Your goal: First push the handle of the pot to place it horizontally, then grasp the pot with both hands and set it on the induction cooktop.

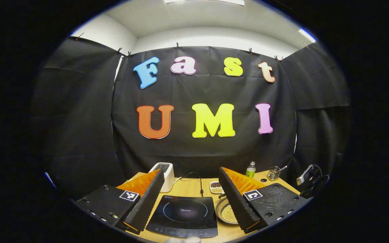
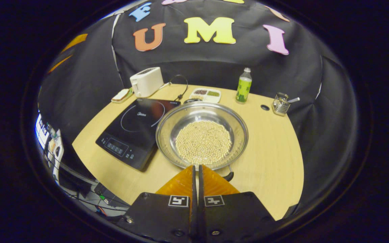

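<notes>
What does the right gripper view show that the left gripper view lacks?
Right gripper view: the whole pot of beans with its handle near the shut right hand-held gripper, plus a sandwich. Left gripper view: the open left hand-held gripper and a device with cables. Both: cooktop, toaster, bottle, tray.

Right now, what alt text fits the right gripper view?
The right gripper, fingers closed together, points at the near rim of a steel pot of pale beans on a wooden table, beside a black induction cooktop.
</notes>
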